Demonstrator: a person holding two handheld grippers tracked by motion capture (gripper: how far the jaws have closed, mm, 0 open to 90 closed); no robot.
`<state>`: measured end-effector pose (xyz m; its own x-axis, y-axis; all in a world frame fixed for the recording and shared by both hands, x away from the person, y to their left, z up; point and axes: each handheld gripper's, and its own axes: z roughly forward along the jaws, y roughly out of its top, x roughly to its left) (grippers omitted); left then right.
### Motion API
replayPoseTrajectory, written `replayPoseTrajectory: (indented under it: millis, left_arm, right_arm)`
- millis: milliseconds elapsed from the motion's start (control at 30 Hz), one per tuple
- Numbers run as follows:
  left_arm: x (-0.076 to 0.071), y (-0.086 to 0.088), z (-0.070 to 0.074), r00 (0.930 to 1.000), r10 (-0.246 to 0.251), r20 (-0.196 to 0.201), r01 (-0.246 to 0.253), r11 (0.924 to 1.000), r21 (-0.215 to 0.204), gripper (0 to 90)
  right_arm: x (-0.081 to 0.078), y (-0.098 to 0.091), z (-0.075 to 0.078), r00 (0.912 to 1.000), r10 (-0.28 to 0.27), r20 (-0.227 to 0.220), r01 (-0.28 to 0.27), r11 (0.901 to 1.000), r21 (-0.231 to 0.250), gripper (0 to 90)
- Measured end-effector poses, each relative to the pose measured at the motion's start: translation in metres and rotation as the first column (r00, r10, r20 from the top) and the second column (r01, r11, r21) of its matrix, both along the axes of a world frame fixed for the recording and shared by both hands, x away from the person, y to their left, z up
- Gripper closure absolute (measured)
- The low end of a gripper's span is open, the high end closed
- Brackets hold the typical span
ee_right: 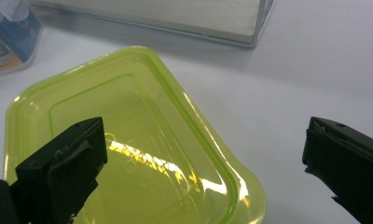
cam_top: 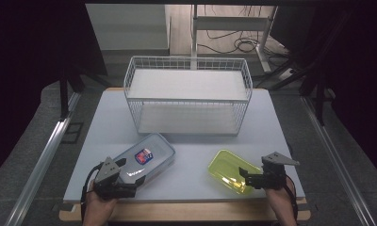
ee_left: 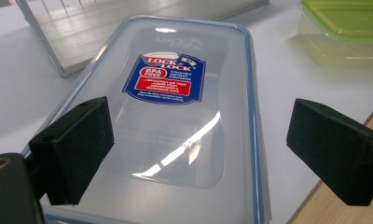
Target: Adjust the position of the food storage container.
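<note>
my left tool (cam_top: pixel 130 181) hangs released over the near end of the clear container (cam_top: pixel 146 157) and my right tool (cam_top: pixel 247 176) released over the green one (cam_top: pixel 226 170), both still ungrasped on the table (cam_top: pixel 191 141), wire basket (cam_top: pixel 187 96) beyond holding nothing.

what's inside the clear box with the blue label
Nothing can be made out inside the clear box. Its lid is on, and the blue label and glare cover part of it, so small contents could stay hidden. The left gripper has open jaws above it.
</note>
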<state>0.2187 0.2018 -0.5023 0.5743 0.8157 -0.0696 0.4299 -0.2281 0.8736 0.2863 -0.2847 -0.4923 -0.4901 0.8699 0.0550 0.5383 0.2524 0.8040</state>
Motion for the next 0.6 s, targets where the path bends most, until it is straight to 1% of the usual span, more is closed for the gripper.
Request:
replayPoseTrajectory:
  millis: [33,67,100,200,267,367,433,500,533,567,600]
  left_arm:
    - [0.0,0.0,0.0,1.0,0.0,0.0,0.0,1.0,0.0,7.3]
    - [0.0,0.002,-0.001,0.9999,0.009,0.004,-0.009,0.9999,-0.013,7.3]
    - [0.0,0.002,-0.001,0.9999,0.009,0.004,-0.009,0.9999,-0.013,7.3]
    - [-0.001,0.003,0.0,0.9997,0.02,0.012,-0.02,0.9996,-0.023,7.2]
    - [-0.002,0.004,0.0,0.9996,0.023,0.016,-0.023,0.9995,-0.023,7.2]
    - [-0.002,0.004,0.0,0.9996,0.024,0.016,-0.024,0.9994,-0.024,7.2]
    - [-0.002,0.003,-0.001,0.9996,0.026,0.015,-0.025,0.9995,-0.021,7.1]
    - [-0.001,0.003,-0.001,0.9995,0.027,0.015,-0.027,0.9994,-0.021,7.0]
    - [-0.001,0.003,-0.001,0.9995,0.027,0.014,-0.027,0.9994,-0.023,6.9]
    - [-0.001,0.004,-0.001,0.9996,0.026,0.013,-0.026,0.9994,-0.024,6.9]
    - [-0.001,0.004,-0.001,0.9995,0.027,0.013,-0.027,0.9993,-0.028,6.9]
  right_arm:
    - [0.0,0.001,-0.001,1.0,-0.003,-0.005,0.003,1.0,-0.008,0.1]
    - [0.0,0.002,-0.001,1.0,-0.006,-0.006,0.006,0.9997,-0.023,0.1]
    - [-0.001,0.004,-0.001,1.0,-0.005,0.001,0.005,0.9994,-0.035,0.1]
    - [-0.003,0.006,0.0,0.9999,-0.004,0.015,0.004,0.9989,-0.047,0.0]
    - [-0.005,0.009,0.002,0.9996,-0.008,0.026,0.01,0.9973,-0.073,0.0]
    - [-0.005,0.009,0.003,0.9994,-0.004,0.034,0.007,0.9966,-0.082,0.0]
    - [-0.006,0.01,0.004,0.9995,0.007,0.032,-0.004,0.9947,-0.103,0.0]
    - [-0.007,0.01,0.005,0.9995,0.01,0.03,-0.007,0.9943,-0.106,0.0]
    - [-0.008,0.01,0.007,0.9992,0.035,0.017,-0.033,0.9943,-0.102,0.0]
    - [-0.008,0.01,0.007,0.9992,0.035,0.017,-0.033,0.9943,-0.102,0.0]
    - [-0.01,0.012,0.01,0.9985,0.055,-0.003,-0.055,0.9943,-0.091,0.0]
